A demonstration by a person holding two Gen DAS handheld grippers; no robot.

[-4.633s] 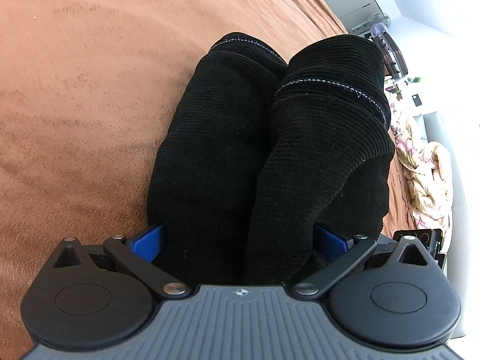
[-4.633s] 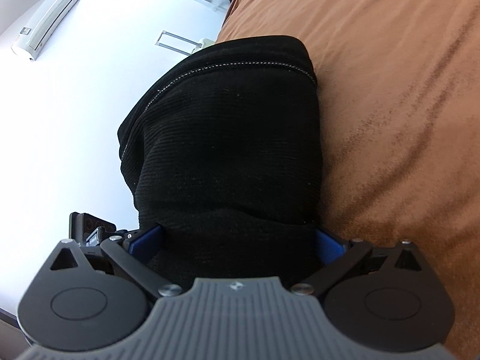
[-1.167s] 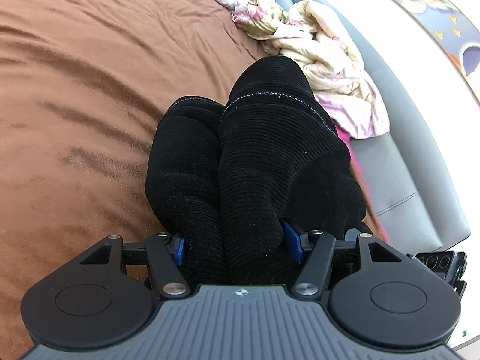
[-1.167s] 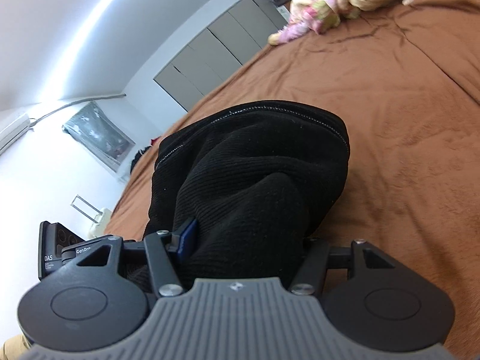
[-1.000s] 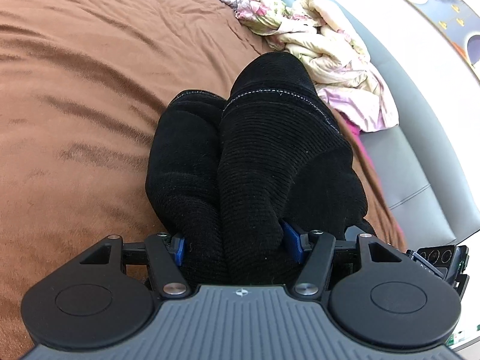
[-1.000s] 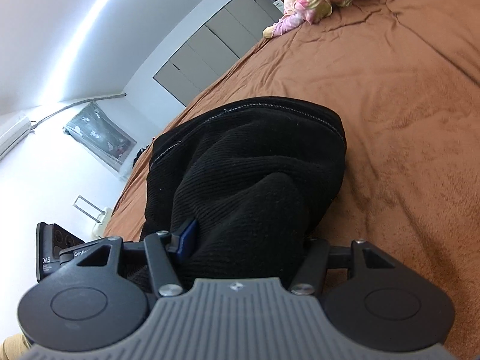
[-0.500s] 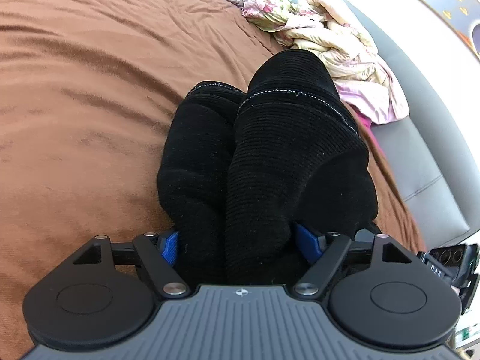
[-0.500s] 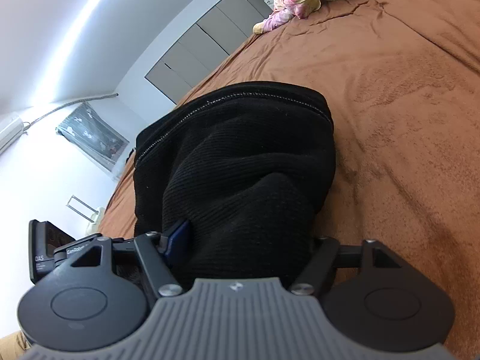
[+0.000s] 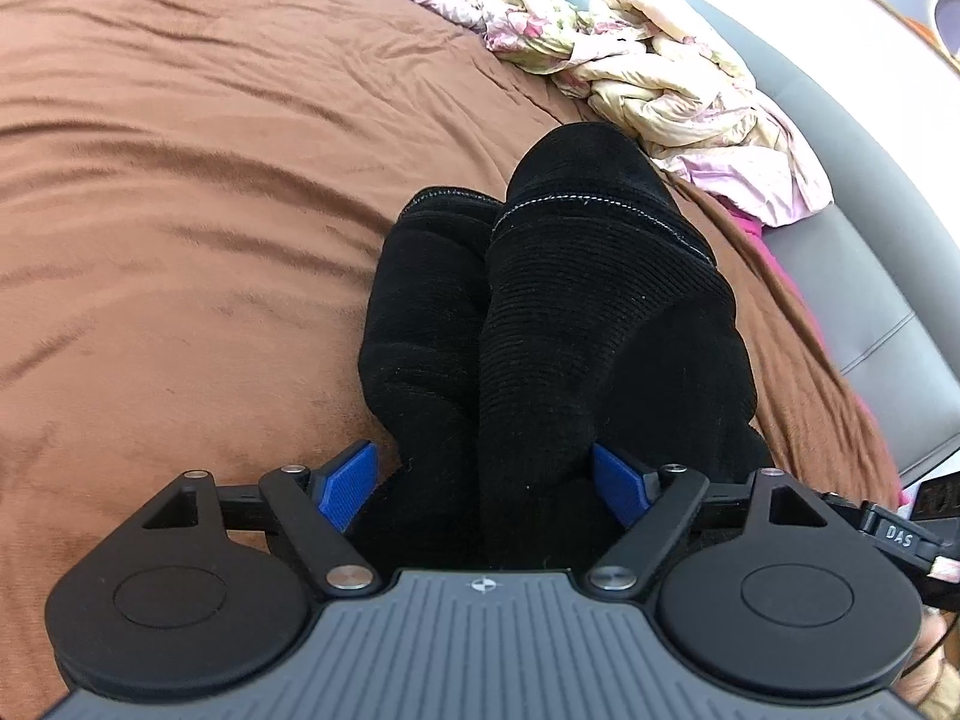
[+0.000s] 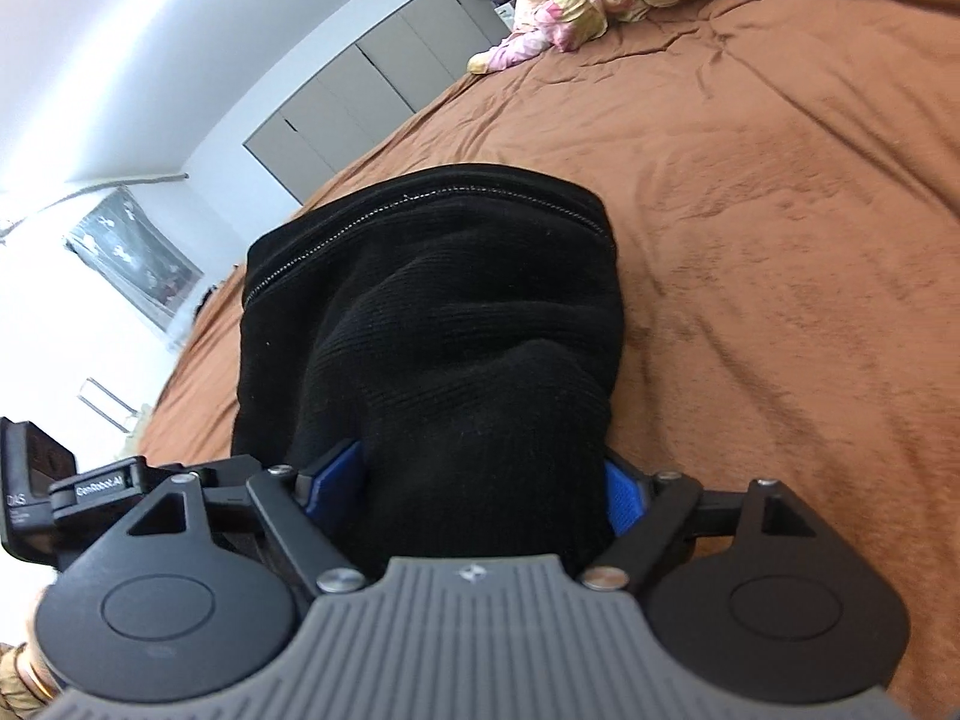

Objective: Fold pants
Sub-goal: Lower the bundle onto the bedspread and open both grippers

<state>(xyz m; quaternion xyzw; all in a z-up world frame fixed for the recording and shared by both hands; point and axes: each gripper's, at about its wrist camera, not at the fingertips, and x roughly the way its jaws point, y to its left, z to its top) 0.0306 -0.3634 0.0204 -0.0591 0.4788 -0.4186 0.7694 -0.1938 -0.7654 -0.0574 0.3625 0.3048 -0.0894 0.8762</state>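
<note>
Left gripper (image 9: 486, 483) fingers look released, black pants (image 9: 540, 324) between them; right gripper (image 10: 477, 480) likewise, seemingly.

Bright even daylight, blown-out white wall (image 10: 90, 90), strong fisheye warp, soft edges.

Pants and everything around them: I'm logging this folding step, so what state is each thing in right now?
black pants: bunched between both grippers' blue pads, hanging over the bed.
left hand-held gripper: jaws partly spread, fabric between them.
right hand-held gripper: jaws partly spread, fabric between them.
brown bedspread: spread out, lightly wrinkled.
floral quilt: crumpled in a heap at the bed's edge.
</note>
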